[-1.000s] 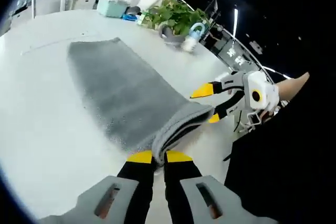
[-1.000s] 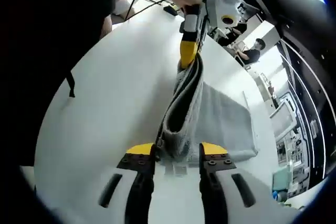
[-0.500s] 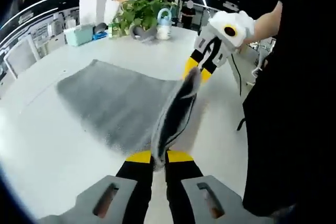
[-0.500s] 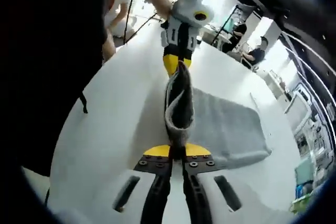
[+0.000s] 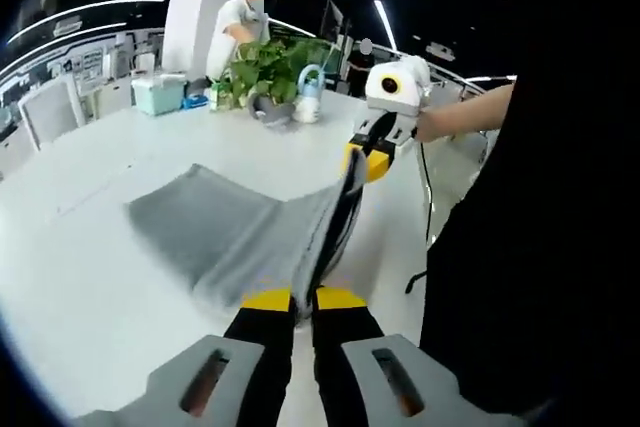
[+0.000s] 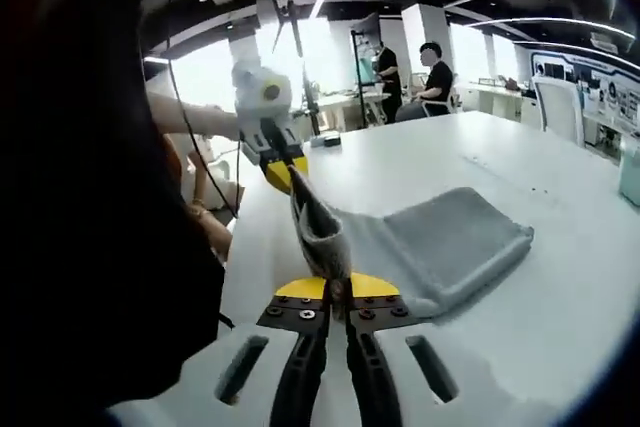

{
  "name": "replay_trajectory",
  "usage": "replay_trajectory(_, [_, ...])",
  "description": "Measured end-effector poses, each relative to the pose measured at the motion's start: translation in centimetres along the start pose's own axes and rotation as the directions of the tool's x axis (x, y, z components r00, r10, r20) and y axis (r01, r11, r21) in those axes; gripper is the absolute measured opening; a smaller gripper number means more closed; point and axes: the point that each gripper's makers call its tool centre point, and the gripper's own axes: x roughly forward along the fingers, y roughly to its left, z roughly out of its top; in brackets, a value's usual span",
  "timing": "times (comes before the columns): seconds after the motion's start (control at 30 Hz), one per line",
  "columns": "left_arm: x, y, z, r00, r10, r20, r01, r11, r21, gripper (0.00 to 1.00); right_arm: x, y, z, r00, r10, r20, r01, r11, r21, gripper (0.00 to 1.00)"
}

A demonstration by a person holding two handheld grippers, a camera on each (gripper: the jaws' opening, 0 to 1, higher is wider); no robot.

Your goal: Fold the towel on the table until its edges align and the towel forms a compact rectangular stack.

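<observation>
A grey towel lies partly on the white table, its near edge lifted and stretched between both grippers. My left gripper is shut on one corner of that edge. The right gripper shows at the far end of the raised edge, shut on the other corner. In the right gripper view, my right gripper pinches the towel at its yellow fingertips, and the left gripper holds the far corner, above the table. The far half of the towel rests flat.
A potted plant, a pale bottle and a teal box stand at the table's far side, with a person behind them. The holder's dark clothing is close on one side. People sit at desks in the distance.
Both grippers have risen with the towel's near edge, pulling it taut and higher off the table. The right gripper, open around the corner a second ago, has shut on it.
</observation>
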Motion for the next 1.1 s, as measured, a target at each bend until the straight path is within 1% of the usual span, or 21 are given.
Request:
replay_trajectory(0.13, [-1.1,-1.2,0.9,1.000,-0.011,0.004,0.011,1.000,0.023,0.05,-0.6,1.5,0.9,1.000,0.025,0.014,-0.025,1.000,0.009,0.02])
replay_trajectory(0.3, [-2.1,-2.6,1.7,1.000,-0.025,-0.002,0.025,0.998,0.051,0.05,-1.3,2.6,1.8,0.999,0.045,0.029,-0.045,0.999,0.020,0.02])
replay_trajectory(0.4, [-2.5,-3.2,2.2,0.999,-0.032,-0.012,0.032,0.997,0.070,0.05,-1.7,3.1,2.5,0.998,0.049,0.044,-0.051,0.998,0.031,0.02])
replay_trajectory(0.63, [-4.0,-4.5,4.2,0.998,-0.069,-0.009,0.069,0.995,0.071,0.05,-2.9,3.7,4.5,0.994,0.067,0.081,-0.071,0.996,0.055,0.02])
replay_trajectory(0.7, [-4.3,-4.8,4.6,0.998,-0.067,-0.004,0.067,0.994,0.081,0.05,-3.2,3.8,4.9,0.994,0.069,0.087,-0.073,0.996,0.054,0.02])
replay_trajectory(0.83, [-4.8,-5.1,5.4,0.997,-0.074,-0.001,0.074,0.994,0.078,0.05,-3.9,4.2,5.7,0.992,0.071,0.103,-0.077,0.995,0.056,0.02])
replay_trajectory(0.93, [-5.0,-5.5,5.9,0.996,-0.091,0.000,0.091,0.994,0.063,0.05,-4.2,4.5,6.1,0.991,0.074,0.114,-0.083,0.994,0.071,0.02])
replay_trajectory(1.0, [-5.2,-6.1,6.2,0.993,-0.114,-0.008,0.114,0.992,0.045,0.05,-4.3,4.8,6.3,0.991,0.076,0.114,-0.085,0.993,0.076,0.02])
replay_trajectory(1.03, [-5.3,-6.5,6.3,0.991,-0.135,-0.013,0.136,0.990,0.029,0.06,-4.5,5.0,6.5,0.990,0.079,0.113,-0.088,0.993,0.077,0.02])
replay_trajectory(1.1, [-5.5,-7.0,6.7,0.987,-0.161,-0.011,0.161,0.987,0.026,0.06,-4.9,5.2,6.7,0.990,0.084,0.110,-0.093,0.993,0.079,0.02])
